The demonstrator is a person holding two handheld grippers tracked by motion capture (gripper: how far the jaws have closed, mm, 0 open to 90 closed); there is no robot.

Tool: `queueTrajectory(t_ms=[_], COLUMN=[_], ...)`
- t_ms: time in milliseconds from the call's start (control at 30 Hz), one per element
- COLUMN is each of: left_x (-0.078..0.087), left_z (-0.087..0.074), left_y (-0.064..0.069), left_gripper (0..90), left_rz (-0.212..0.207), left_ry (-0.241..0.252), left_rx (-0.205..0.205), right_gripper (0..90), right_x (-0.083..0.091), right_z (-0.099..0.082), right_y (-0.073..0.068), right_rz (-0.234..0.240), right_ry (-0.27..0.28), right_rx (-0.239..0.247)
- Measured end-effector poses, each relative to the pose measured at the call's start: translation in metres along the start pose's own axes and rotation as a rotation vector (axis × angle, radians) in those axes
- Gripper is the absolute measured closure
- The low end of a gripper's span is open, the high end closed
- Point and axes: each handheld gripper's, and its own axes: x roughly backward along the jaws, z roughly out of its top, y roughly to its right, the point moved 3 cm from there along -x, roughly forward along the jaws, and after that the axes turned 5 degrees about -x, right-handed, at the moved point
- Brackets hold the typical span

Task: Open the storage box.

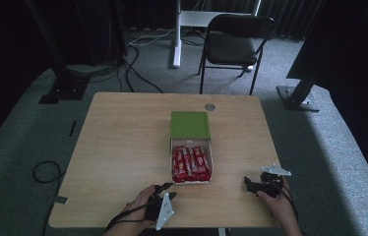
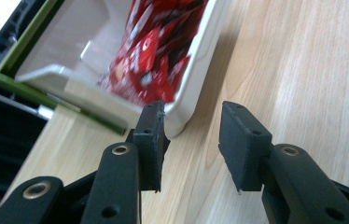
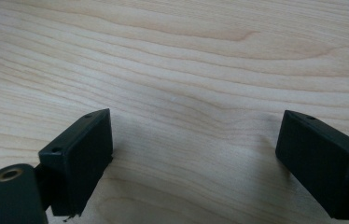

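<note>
A white box (image 1: 211, 162) stands at the table's middle with its green lid (image 1: 189, 124) folded back, and red packets (image 1: 191, 164) fill it. My left gripper (image 1: 165, 187) lies just in front of the box's near left corner, open, with only bare wood between its jaws. In the left gripper view the gripper (image 2: 193, 123) points at the white box's corner (image 2: 199, 65), and the red packets (image 2: 154, 46) lie beyond it. My right gripper (image 1: 247, 183) rests near the front right edge, apart from the box. It (image 3: 196, 135) stands wide open over bare wood.
The wooden table (image 1: 123, 147) has a round metal grommet (image 1: 210, 106) behind the lid. A black folding chair (image 1: 233, 42) and a white stand (image 1: 177, 34) are on the carpet beyond the table. Dark frame legs and cables flank it.
</note>
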Motion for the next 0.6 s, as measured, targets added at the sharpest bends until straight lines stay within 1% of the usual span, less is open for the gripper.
queueTrajectory(t_ms=[67, 100, 267, 400, 467, 600], left_x=[0.002, 0.004, 0.010, 0.014, 0.016, 0.022], left_z=[-0.004, -0.008, -0.023, -0.036, -0.043, -0.059], left_y=[-0.004, -0.007, -0.018, -0.030, -0.037, -0.047], left_gripper=[61.8, 61.9, 61.8, 61.8, 61.8, 61.9], left_rz=[0.006, 0.016, 0.034, 0.058, 0.072, 0.097], left_ry=[-0.003, -0.009, -0.030, -0.042, -0.042, -0.057], left_rx=[0.019, 0.031, 0.080, 0.135, 0.168, 0.234], right_gripper=[10.4, 10.4, 10.4, 10.4, 10.4, 10.4], right_x=[0.000, 0.000, 0.000, 0.000, 0.000, 0.000], right_z=[0.000, 0.000, 0.000, 0.000, 0.000, 0.000], right_y=[0.000, 0.000, 0.000, 0.000, 0.000, 0.000], right_rz=[0.000, 0.000, 0.000, 0.000, 0.000, 0.000], right_ry=[0.000, 0.000, 0.000, 0.000, 0.000, 0.000], right_rx=[0.000, 0.000, 0.000, 0.000, 0.000, 0.001])
